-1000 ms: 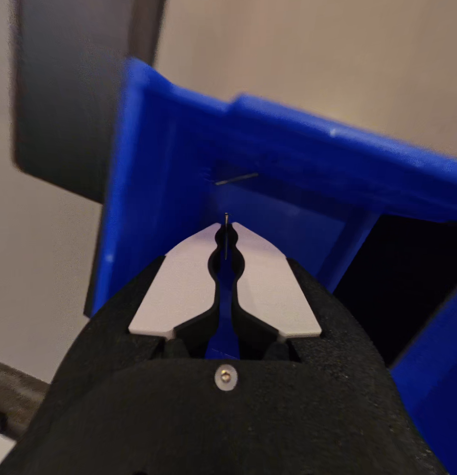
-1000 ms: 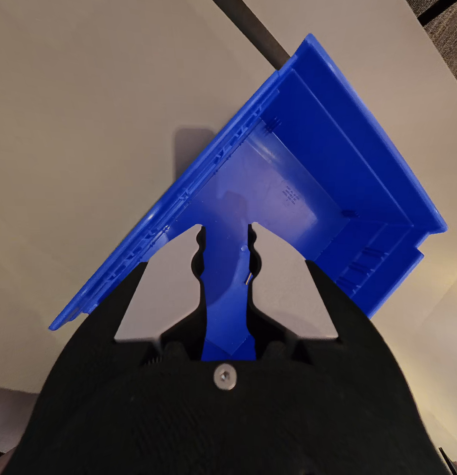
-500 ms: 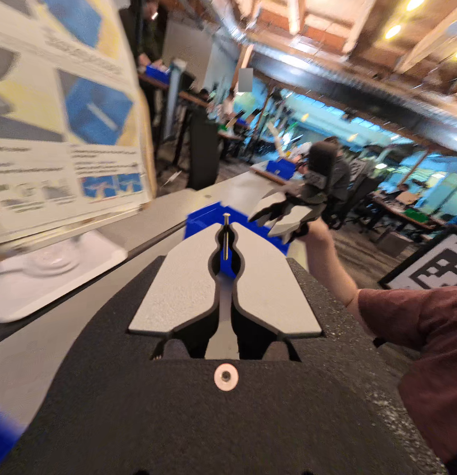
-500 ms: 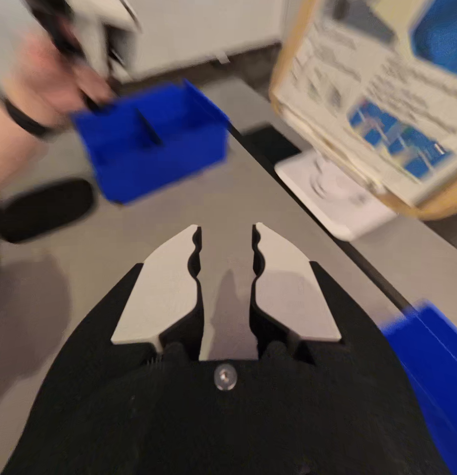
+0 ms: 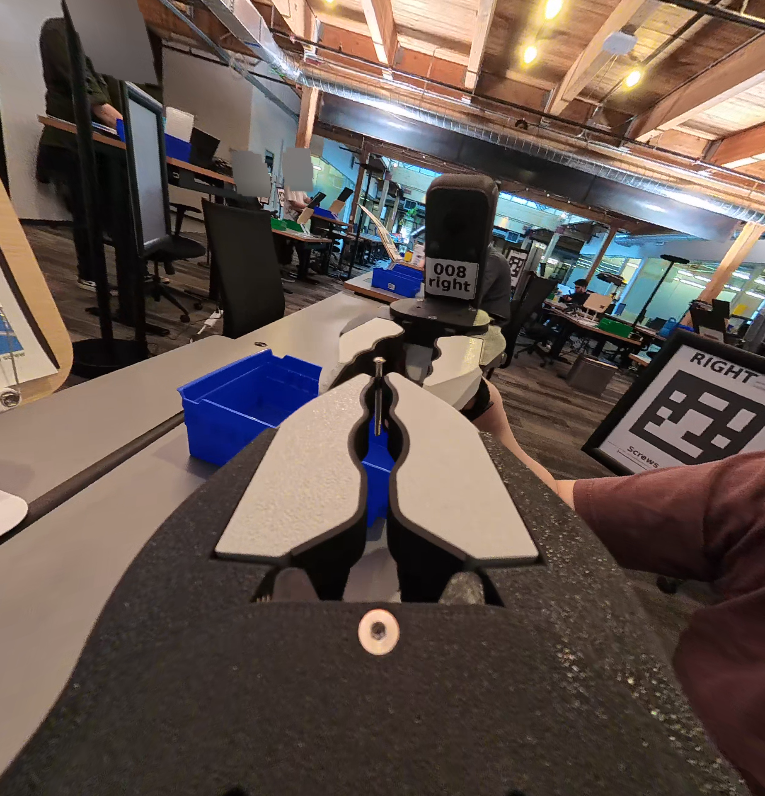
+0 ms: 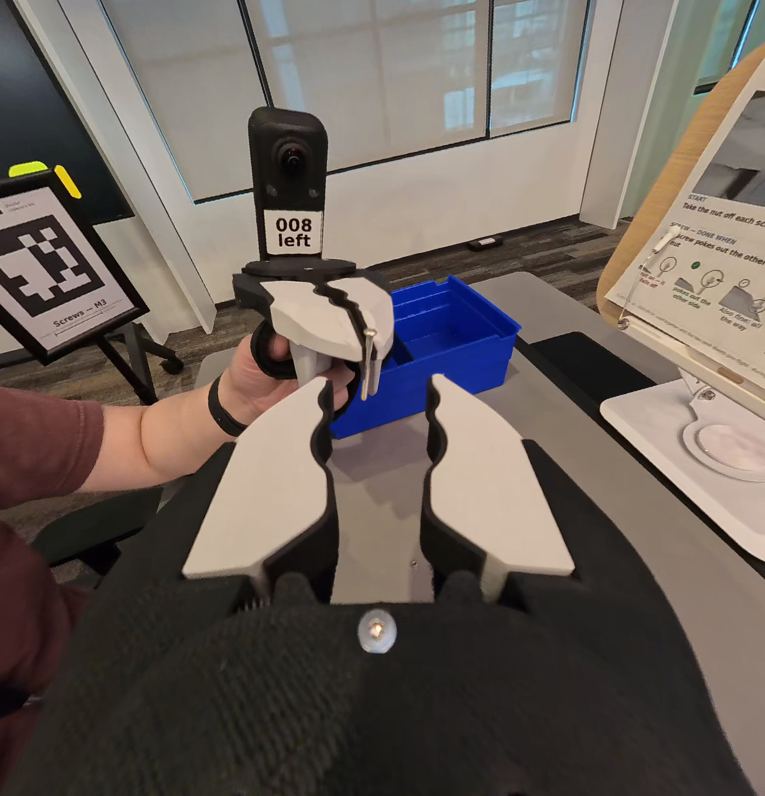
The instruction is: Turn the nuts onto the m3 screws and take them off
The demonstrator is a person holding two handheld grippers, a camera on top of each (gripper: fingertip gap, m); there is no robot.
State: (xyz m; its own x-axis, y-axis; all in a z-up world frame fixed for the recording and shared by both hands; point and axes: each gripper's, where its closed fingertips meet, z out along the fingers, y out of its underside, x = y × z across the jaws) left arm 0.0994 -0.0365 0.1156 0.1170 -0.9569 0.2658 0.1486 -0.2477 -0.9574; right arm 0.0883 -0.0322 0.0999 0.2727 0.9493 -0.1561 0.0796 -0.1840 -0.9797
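Both grippers now face each other: left gripper [image 5: 377, 379] grips screw [image 5: 377, 398] (right gripper [image 6: 377, 387] gapes empty).

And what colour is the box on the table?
The box is bright blue all over. You see it best in the right wrist view.

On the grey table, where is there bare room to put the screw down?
The grey table is bare between the blue bin and the open right hand-held gripper, and to the right up to the dark seam by the white stand base. It is crowded at the bin, where the left hand-held gripper holds the screw.
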